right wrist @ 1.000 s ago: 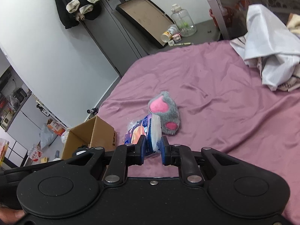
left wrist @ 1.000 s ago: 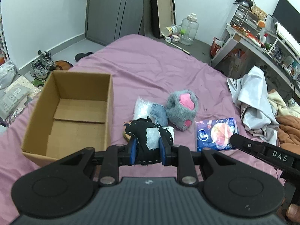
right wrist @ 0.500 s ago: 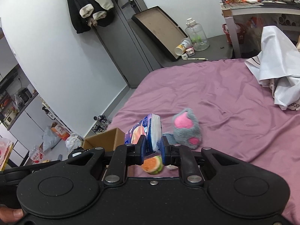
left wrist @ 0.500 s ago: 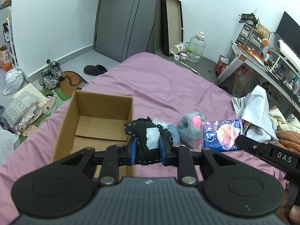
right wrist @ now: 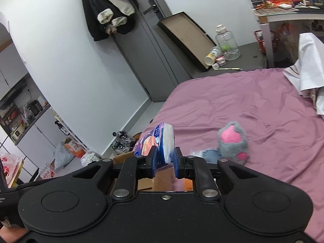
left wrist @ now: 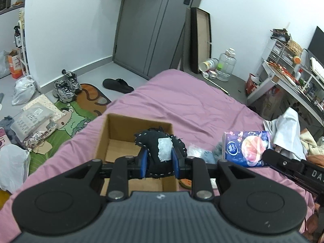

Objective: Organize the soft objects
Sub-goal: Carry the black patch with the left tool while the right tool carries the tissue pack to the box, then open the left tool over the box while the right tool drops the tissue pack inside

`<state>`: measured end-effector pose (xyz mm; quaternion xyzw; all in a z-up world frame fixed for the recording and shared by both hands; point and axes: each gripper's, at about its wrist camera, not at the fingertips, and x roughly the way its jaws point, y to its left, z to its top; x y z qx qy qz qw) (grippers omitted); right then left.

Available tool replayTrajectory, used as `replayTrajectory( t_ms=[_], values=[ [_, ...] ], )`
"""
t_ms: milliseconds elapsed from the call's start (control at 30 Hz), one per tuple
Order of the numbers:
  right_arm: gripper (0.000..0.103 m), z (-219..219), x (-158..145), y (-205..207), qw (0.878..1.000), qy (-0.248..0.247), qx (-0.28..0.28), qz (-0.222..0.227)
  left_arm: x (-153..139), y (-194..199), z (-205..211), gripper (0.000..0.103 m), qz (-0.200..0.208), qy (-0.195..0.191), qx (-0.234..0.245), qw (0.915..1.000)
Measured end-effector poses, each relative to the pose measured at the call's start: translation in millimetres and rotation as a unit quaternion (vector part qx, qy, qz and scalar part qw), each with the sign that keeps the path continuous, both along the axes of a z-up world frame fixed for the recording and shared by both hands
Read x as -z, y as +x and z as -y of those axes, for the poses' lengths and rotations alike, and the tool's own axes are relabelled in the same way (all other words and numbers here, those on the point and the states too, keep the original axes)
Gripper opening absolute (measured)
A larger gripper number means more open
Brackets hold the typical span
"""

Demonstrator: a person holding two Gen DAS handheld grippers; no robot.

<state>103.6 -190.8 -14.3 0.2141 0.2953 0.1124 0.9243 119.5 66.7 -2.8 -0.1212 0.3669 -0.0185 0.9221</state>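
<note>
The left claw (left wrist: 159,163) grips a black stitched cloth toy (left wrist: 160,149) above the open cardboard box (left wrist: 113,129) on the purple bed (left wrist: 192,105). The right claw (right wrist: 165,163) clamps a tissue pack (right wrist: 162,141); a grey plush paw (right wrist: 235,141) lies on the bed nearby.

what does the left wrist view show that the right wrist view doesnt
Only the left wrist view: the black stitched soft toy clamped in the left gripper, and the open inside of the cardboard box. Only the right wrist view: the grey paw plush in full, and the jackets on the door. Both: the tissue pack in the right gripper, and the purple bedsheet.
</note>
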Motion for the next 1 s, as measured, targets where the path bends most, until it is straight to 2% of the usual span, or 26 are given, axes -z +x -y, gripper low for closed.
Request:
replayTrajectory(
  t_ms=[233, 467, 700, 900, 967, 1000],
  values=[
    [0.016, -34.4, 4.1, 12.6, 1.0, -0.001, -0.014, 0.01, 13.1, 21.2, -28.3, 0.024, -0.006, 0.002, -0.013, 0.9999],
    [0.016, -57.0, 21.6, 32.7, 1.0, 0.004, -0.02, -0.004, 38.0, 52.2, -44.4, 0.025, -0.024, 0.006, -0.012, 0.9996],
    [0.016, -67.6, 42.6, 50.3, 1.0, 0.01, -0.018, -0.024, 66.2, 81.4, -45.9, 0.026, -0.043, 0.009, -0.008, 0.999],
    [0.016, -71.6, 53.8, 58.5, 1.0, 0.005, -0.006, -0.021, 87.7, 98.6, -43.1, 0.026, -0.057, 0.013, -0.005, 0.9983],
    [0.016, -71.9, 57.3, 62.2, 1.0, 0.002, -0.006, -0.024, 90.2, 101.6, -39.6, 0.029, -0.056, 0.024, -0.001, 0.9981],
    [0.016, -73.0, 58.4, 63.5, 1.0, 0.001, -0.006, -0.025, 90.3, 102.8, -37.6, 0.033, -0.053, 0.033, 0.001, 0.9981]
  ],
)
